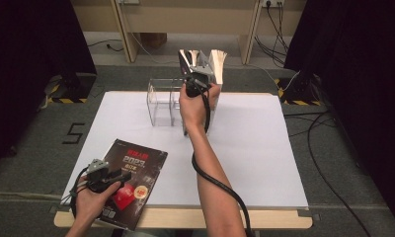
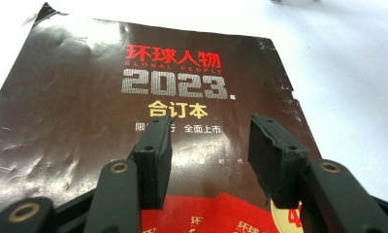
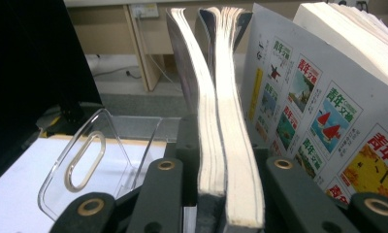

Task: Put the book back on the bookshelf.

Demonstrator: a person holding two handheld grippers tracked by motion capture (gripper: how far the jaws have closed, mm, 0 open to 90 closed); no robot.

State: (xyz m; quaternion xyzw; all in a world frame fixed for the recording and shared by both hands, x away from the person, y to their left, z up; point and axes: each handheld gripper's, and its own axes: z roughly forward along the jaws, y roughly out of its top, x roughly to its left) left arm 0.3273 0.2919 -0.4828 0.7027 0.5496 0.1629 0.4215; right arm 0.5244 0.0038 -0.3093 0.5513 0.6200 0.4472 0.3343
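Note:
A dark magazine (image 1: 131,180) with red and silver "2023" lettering (image 2: 109,97) lies flat at the table's near left corner. My left gripper (image 1: 125,174) hovers just over its cover, jaws open (image 2: 209,141) with nothing between them. At the back middle, two thin books (image 1: 201,60) stand upright side by side with their page edges toward me (image 3: 216,97). My right gripper (image 1: 198,79) is shut on the pair, one pad pressing each outer side (image 3: 223,155). A thicker book (image 3: 318,107) with a white cover of small colourful pictures leans against them on the right.
A clear acrylic book holder (image 1: 161,101) with a slotted handle wall (image 3: 85,160) stands just left of the upright books. The white table top (image 1: 255,148) stretches to the right. Cables trail over the floor at right (image 1: 324,148).

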